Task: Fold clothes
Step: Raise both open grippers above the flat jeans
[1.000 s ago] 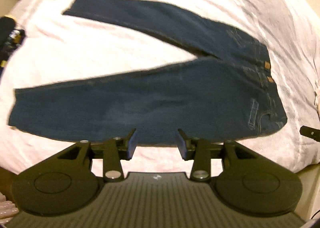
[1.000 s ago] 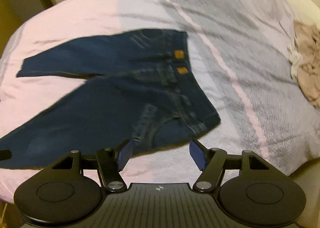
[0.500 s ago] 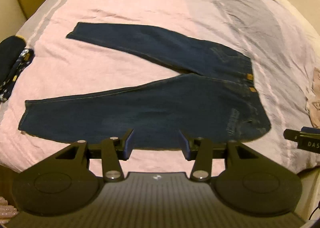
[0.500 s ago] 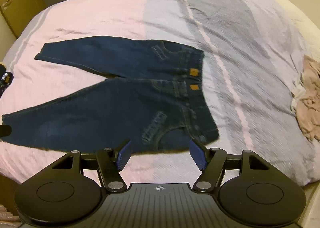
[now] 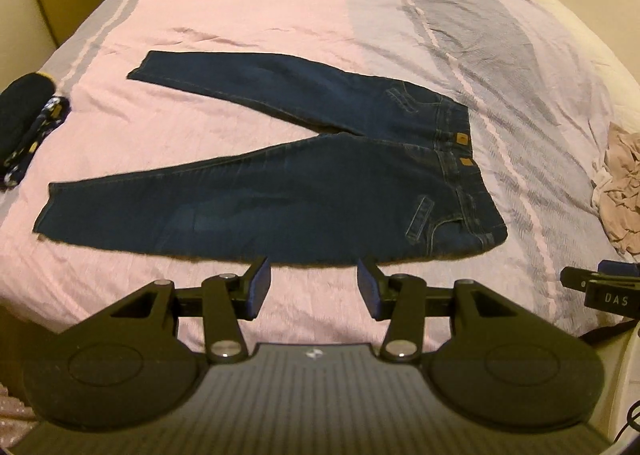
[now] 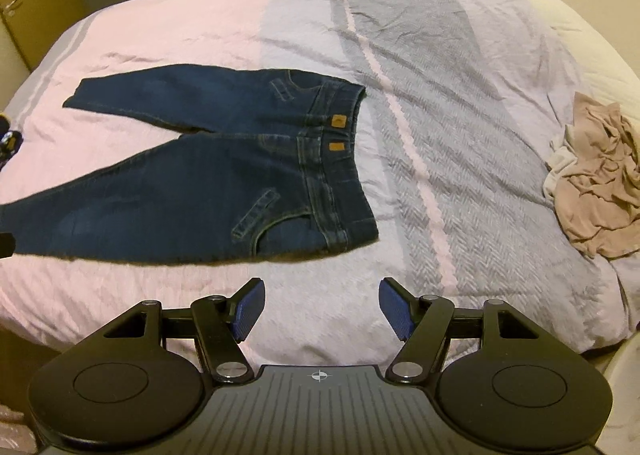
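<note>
Dark blue jeans (image 5: 280, 191) lie flat on the bed, legs spread in a V toward the left and waistband at the right. The right wrist view shows the same jeans (image 6: 208, 183) with tan waist patches. My left gripper (image 5: 314, 283) is open and hovers just short of the near leg's edge, holding nothing. My right gripper (image 6: 320, 309) is open too, above bare bedcover a little nearer than the waist corner. The right gripper's tip (image 5: 600, 289) pokes into the left wrist view at the right edge.
The bed (image 5: 248, 35) has a pink and grey cover. A crumpled beige garment (image 6: 596, 175) lies at the right side. Dark folded items (image 5: 24, 123) sit at the left edge. Cupboard doors stand behind the bed.
Both grippers have pulled back and risen from the jeans, so more of the bed shows. The jeans lie as before. Both stay open.
</note>
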Demonstrator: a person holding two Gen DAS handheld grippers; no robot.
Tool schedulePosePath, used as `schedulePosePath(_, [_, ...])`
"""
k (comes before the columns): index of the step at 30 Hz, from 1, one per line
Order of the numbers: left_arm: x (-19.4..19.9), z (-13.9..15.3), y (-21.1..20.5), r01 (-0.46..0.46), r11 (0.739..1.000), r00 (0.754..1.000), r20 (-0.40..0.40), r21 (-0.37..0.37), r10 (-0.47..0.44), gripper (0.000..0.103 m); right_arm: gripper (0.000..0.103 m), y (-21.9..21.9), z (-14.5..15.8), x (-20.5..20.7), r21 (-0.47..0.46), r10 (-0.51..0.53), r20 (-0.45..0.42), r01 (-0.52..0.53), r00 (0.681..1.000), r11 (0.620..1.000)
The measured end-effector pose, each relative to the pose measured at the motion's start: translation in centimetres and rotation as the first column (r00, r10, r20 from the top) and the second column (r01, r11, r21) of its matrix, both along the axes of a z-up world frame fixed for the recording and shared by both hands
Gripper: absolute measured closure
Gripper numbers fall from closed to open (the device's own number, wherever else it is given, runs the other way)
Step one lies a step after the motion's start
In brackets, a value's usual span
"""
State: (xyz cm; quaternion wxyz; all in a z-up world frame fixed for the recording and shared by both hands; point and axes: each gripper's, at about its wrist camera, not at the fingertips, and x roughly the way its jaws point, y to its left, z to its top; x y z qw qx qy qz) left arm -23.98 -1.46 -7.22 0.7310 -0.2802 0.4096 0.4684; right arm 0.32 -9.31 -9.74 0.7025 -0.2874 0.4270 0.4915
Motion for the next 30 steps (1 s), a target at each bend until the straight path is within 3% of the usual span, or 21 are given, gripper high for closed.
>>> schedulePosePath(14, [-6.2, 1.2, -5.6, -0.158, 0.987, 0.987, -0.014, 0.034, 0.159, 0.058, 0.036, -2.7, 0.7, -2.9, 0.012, 0.111, -0.014, -0.111, 0.994, 0.994])
schedulePosePath(30, [-12.3, 2.0, -8.4, -0.266, 0.963, 0.963, -0.022, 0.047, 0.267, 0.058, 0.036, -4.5, 0.6, -4.7, 0.014, 0.157, -0.050, -0.157, 0.986, 0.988])
